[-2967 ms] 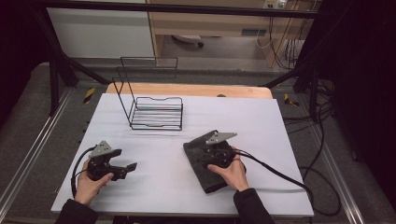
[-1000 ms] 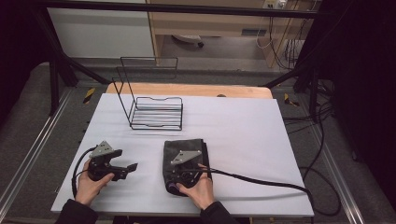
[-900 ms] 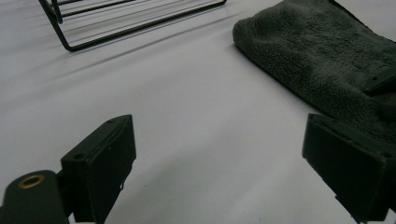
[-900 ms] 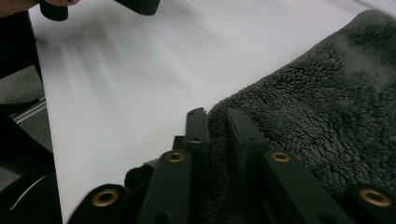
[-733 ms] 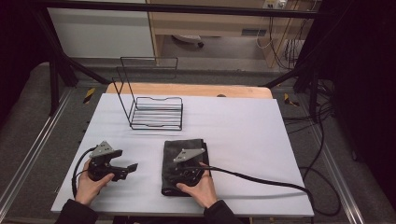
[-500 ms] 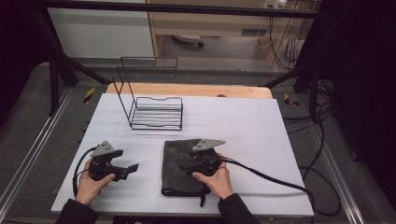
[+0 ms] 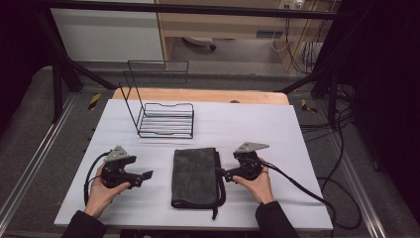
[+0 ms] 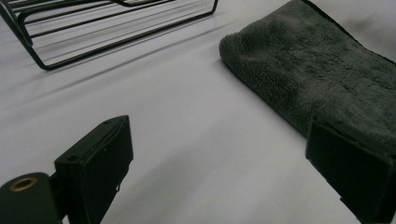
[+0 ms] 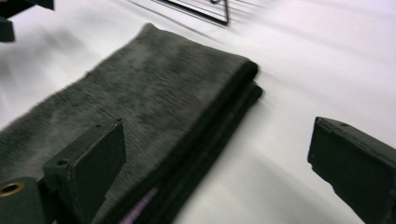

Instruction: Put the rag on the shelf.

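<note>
A dark grey towel lies folded flat in the middle of the white table. My left gripper rests on the table to its left, jaws pointing at it. In the left gripper view the left gripper is open with bare table between the jaws, and the towel lies beyond at the right. My right gripper sits at the towel's right edge. In the right gripper view the right gripper is open, holding nothing, with the towel's folded edge just ahead of its jaws.
A black wire rack stands behind the towel, toward the back left; its base shows as the rack and the rack in the gripper views. Cables trail off to the right. A wooden board borders the table's far edge.
The towel went from lying tilted at the right to lying straight in the middle. My right gripper, which was on top of it, has moved off to its right edge. The left gripper stayed put.
</note>
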The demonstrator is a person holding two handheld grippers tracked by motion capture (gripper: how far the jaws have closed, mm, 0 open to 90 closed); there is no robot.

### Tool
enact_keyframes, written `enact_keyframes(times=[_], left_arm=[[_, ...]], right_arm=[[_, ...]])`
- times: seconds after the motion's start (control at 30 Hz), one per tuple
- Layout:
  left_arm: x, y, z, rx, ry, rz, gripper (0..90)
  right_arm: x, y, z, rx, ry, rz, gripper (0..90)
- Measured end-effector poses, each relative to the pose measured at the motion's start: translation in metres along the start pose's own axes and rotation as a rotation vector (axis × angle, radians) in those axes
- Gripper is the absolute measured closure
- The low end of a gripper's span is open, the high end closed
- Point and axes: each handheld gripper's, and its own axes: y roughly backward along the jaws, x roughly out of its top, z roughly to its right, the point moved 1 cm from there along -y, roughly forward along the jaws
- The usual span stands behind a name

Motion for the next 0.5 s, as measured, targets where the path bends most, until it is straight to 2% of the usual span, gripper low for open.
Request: enact_keyframes(times=[0.13,0.37,0.5], left_arm=[[0.011,-0.008,0.004,-0.002,0.014,-0.003,9.2],[0.030,-0.028,0.013,0.007,0.018,-0.013,10.7],[0.039,-0.042,0.017,0.010,0.040,-0.021,12.0]], right_arm=[[-0.007,0.005,0.006,0.008,-0.030,0.019,5.0],[-0.011,0.009,0.007,0.007,-0.037,0.010,4.4],[-0.012,0.011,0.007,0.010,-0.037,0.016,4.4]])
